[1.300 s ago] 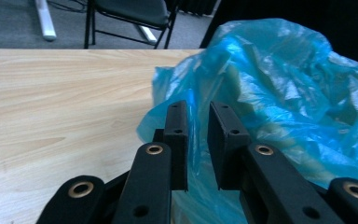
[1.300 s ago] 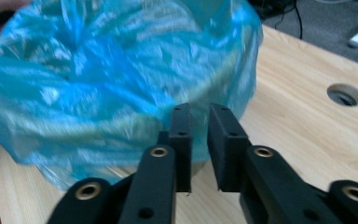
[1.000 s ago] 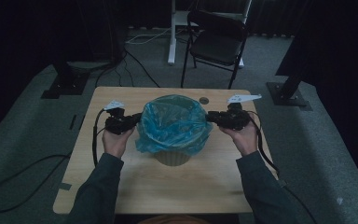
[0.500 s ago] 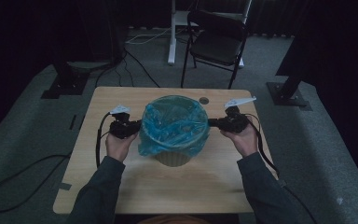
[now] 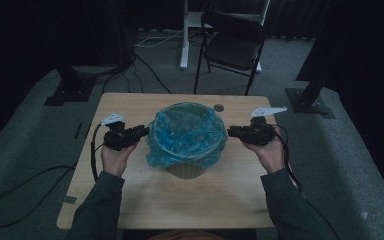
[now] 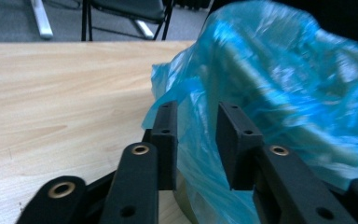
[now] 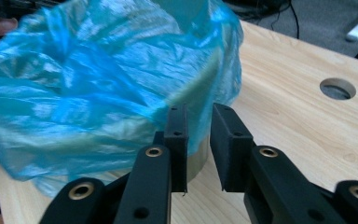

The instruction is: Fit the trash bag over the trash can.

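A tan bin [image 5: 186,171] lined with a blue plastic bag [image 5: 187,132] stands in the middle of the wooden table [image 5: 205,200]. The bag's rim is folded down over the bin's outside. My left gripper [image 5: 144,130] is at the bag's left side and open; in the left gripper view [image 6: 196,109] its jaws stand apart with the bag's hanging film [image 6: 284,84] just beyond them. My right gripper [image 5: 230,131] is at the bag's right side, open. Its jaws [image 7: 199,109] point at the bin wall [image 7: 196,158] below the bag's [image 7: 88,79] skirt, with nothing between them.
A round hole [image 5: 219,107] sits in the table behind the bin, also seen as a cable hole [image 7: 337,88] in the right gripper view. A black chair [image 5: 232,47] and a white desk leg [image 5: 184,35] stand beyond the table's far edge. Cables trail from both grippers.
Both grippers have drawn slightly outward from the bag's sides and a little toward the person. The bag and bin stay in place.
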The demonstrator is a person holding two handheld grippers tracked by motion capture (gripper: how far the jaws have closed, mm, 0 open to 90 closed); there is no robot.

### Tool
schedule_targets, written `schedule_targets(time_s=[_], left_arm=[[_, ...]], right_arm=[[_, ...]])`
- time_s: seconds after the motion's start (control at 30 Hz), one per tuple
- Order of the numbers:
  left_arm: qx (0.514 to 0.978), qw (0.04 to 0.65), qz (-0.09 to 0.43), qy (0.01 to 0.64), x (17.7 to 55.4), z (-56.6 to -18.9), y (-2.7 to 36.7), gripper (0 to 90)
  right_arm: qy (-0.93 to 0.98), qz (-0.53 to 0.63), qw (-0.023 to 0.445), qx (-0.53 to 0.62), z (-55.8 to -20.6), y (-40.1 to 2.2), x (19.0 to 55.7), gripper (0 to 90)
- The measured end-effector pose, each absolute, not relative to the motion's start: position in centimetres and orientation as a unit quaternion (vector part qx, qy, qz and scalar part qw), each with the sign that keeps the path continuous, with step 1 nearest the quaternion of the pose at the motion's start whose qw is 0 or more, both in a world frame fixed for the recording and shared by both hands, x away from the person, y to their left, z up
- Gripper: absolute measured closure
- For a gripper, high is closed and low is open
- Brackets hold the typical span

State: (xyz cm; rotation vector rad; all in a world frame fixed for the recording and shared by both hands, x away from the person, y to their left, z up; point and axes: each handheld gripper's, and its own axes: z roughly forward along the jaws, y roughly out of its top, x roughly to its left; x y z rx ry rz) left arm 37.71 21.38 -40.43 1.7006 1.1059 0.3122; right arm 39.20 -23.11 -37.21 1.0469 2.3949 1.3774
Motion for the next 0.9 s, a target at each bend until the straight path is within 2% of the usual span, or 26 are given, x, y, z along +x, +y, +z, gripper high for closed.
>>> schedule_targets(time_s=[0.37,0.9], left_arm=[[0.719,0.542,0.132,0.414,37.0,-37.9,20.2,63.9],[0.756,0.54,0.127,0.346,38.9,-35.5,16.1,63.6]], right_arm=[[0.813,0.475,0.091,0.324,-36.6,-21.8,38.0,71.0],[0.811,0.485,0.084,0.317,-37.1,-21.6,37.8,70.5]])
